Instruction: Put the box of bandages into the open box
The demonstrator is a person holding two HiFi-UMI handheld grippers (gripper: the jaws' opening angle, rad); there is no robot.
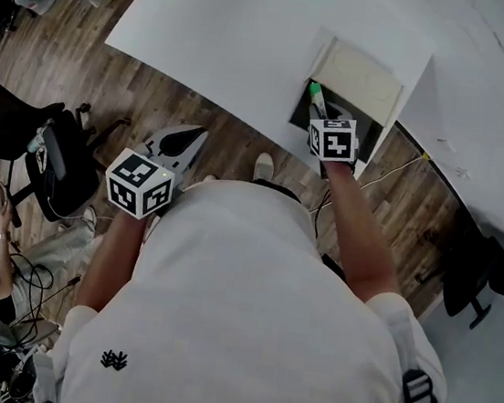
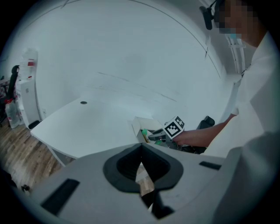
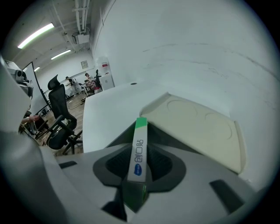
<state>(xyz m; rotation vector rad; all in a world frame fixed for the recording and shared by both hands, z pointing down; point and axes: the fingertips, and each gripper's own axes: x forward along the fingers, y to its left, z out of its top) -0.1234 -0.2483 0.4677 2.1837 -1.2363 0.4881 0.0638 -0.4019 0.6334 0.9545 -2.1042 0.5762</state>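
Right gripper [image 1: 318, 106] clamped on box of bandages [image 3: 138, 153], long axis along jaws, green end leading. Points down-forward into open box [image 3: 199, 131] at table [image 1: 235, 46] near edge (dark well just beyond tip). Left gripper [image 1: 184, 141] closed, empty, off table edge, farther away.

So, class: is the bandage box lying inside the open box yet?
No: the right tongs grip the bandage box over the open box.
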